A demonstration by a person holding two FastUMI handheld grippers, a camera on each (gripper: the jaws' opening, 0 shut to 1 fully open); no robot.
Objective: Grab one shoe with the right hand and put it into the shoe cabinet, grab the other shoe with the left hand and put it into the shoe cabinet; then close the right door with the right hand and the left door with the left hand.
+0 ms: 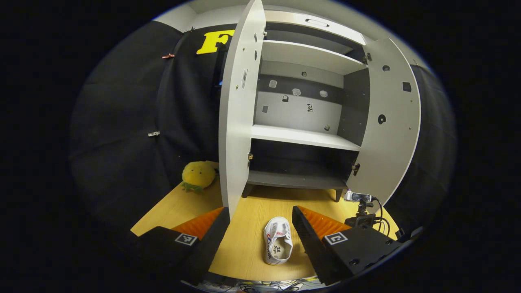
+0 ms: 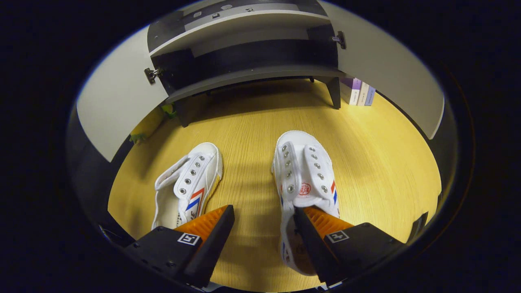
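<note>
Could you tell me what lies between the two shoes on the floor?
Bare wooden floor separates the left shoe and right shoe, in the right gripper view.

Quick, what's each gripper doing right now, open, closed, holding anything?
Left gripper: jaws open, holding nothing, above a white shoe.
Right gripper: jaws open, one finger inside the right-hand shoe, not gripping it.

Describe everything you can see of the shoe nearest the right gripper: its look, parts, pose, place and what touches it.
The right-hand shoe is a white canvas sneaker with metal eyelets, no laces, a folded tongue bearing a red stamp, and red and blue side stripes. It lies upright on the wooden floor, toe toward the shoe cabinet. The right gripper is open; one finger sits in the shoe's opening, the other on its outer left, straddling the shoe's side wall.
</note>
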